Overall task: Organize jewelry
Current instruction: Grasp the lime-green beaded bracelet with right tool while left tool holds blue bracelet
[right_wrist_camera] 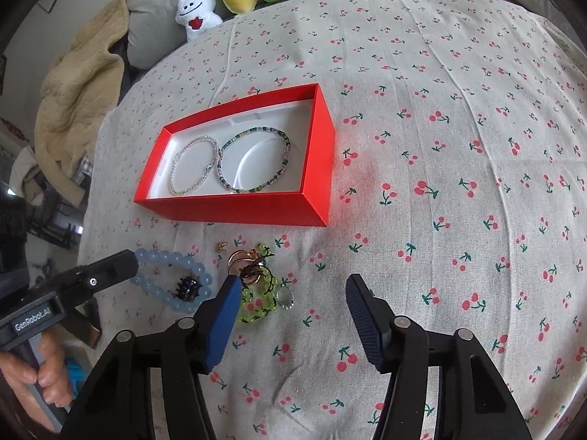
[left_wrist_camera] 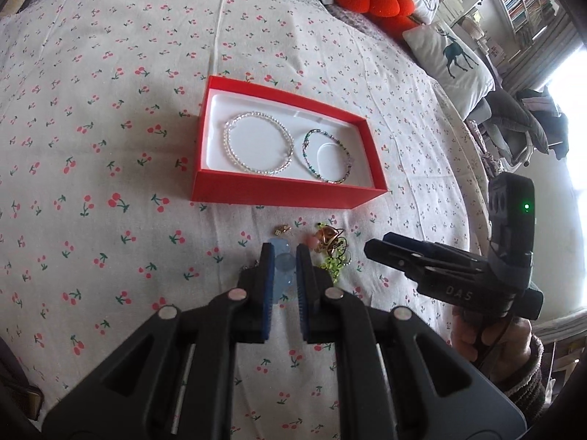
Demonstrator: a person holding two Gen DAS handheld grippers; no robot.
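You had your left gripper (left_wrist_camera: 282,256) nearly closed on the pale blue bead bracelet (right_wrist_camera: 172,280), probably to lift it into the red box (right_wrist_camera: 234,205) behind it; your right gripper (right_wrist_camera: 293,293) hung wide and empty beside the tangled jewelry (right_wrist_camera: 256,278).

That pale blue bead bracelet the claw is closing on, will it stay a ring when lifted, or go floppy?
Probably floppy: the blue bead bracelet already lies as a squashed oval on the cloth, so it likely hangs from the left claw as a drooping loop. Its round, glossy beads may slip between the pads. The dark charm would probably swing.
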